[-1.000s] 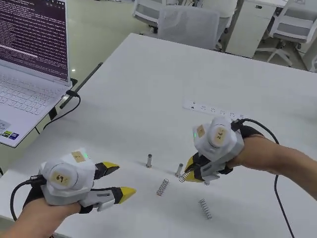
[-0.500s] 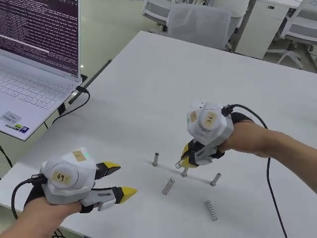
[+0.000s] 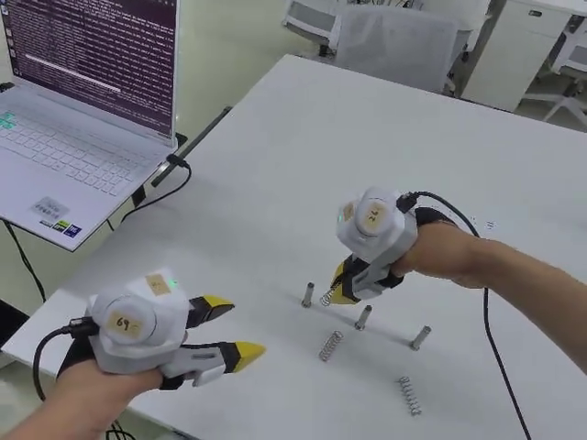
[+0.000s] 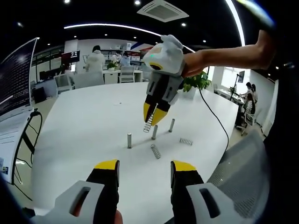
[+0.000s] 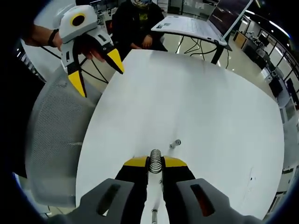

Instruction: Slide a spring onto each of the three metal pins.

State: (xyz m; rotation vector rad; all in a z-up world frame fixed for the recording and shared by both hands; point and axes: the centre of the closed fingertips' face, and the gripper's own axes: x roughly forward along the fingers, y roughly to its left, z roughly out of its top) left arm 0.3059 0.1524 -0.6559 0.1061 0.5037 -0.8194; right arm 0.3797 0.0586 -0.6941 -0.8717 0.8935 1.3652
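Observation:
Three short metal pins stand upright in a row on the white table: left pin (image 3: pixel 308 294), middle pin (image 3: pixel 363 317), right pin (image 3: pixel 420 337). My right gripper (image 3: pixel 341 293) hovers just right of the left pin, shut on a small spring (image 3: pixel 326 298) that hangs off its yellow tips. In the right gripper view the spring (image 5: pixel 155 161) sits between the closed jaws, with a pin (image 5: pixel 175 143) just ahead. Two loose springs (image 3: pixel 330 346) (image 3: pixel 408 395) lie on the table. My left gripper (image 3: pixel 234 328) stays open and holds nothing at the near left, well clear of the pins (image 4: pixel 129 140).
An open laptop (image 3: pixel 83 110) sits at the far left, with a black cable (image 3: pixel 165 188) running along the table's left edge. Office chairs (image 3: pixel 394 41) stand beyond the far edge. The table edge (image 3: pixel 55 302) lies close to the left gripper.
The right gripper has carried the spring leftward, from beside the middle pin to beside the left pin. The left gripper has not moved; the head camera has shifted.

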